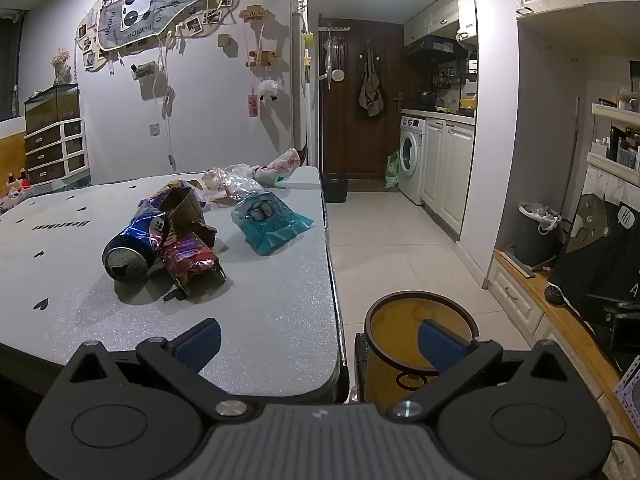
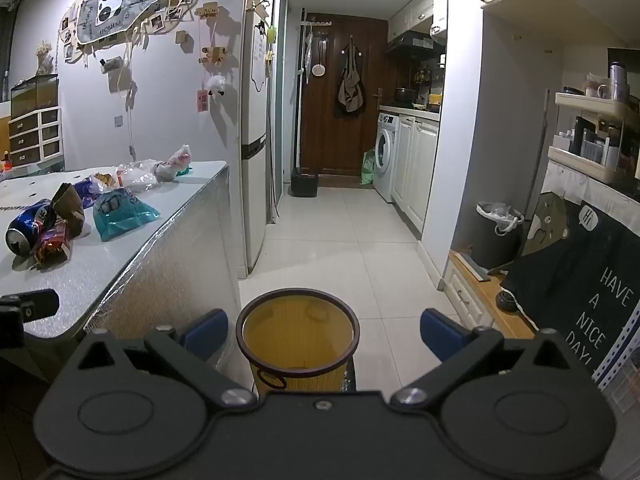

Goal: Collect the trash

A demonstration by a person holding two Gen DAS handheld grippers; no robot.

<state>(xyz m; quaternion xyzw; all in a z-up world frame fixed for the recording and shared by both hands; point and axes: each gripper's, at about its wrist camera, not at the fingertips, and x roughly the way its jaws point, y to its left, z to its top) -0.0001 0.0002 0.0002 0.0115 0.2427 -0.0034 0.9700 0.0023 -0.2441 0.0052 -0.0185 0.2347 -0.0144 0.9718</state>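
Note:
Trash lies on the grey table [image 1: 260, 320]: a crushed blue can [image 1: 130, 246], a red foil wrapper [image 1: 192, 258], a brown paper bag [image 1: 188, 210], a teal plastic pouch [image 1: 272, 222] and crumpled clear and white plastic bags [image 1: 248, 180]. A yellow waste bin [image 1: 400, 344] stands on the floor by the table's right edge. My left gripper [image 1: 320, 344] is open and empty over the table's near corner. My right gripper [image 2: 324, 334] is open and empty above the bin [image 2: 298, 330]. The can [image 2: 26, 228] and pouch [image 2: 120, 214] show at left in the right wrist view.
A grey bin with a liner [image 1: 536, 232] stands by the right wall on a wooden ledge. A dark cloth with white lettering [image 2: 580, 280] hangs at right. A fridge [image 2: 254, 160] stands beyond the table. The tiled floor [image 2: 340, 232] runs to a washing machine [image 2: 386, 156] and a door.

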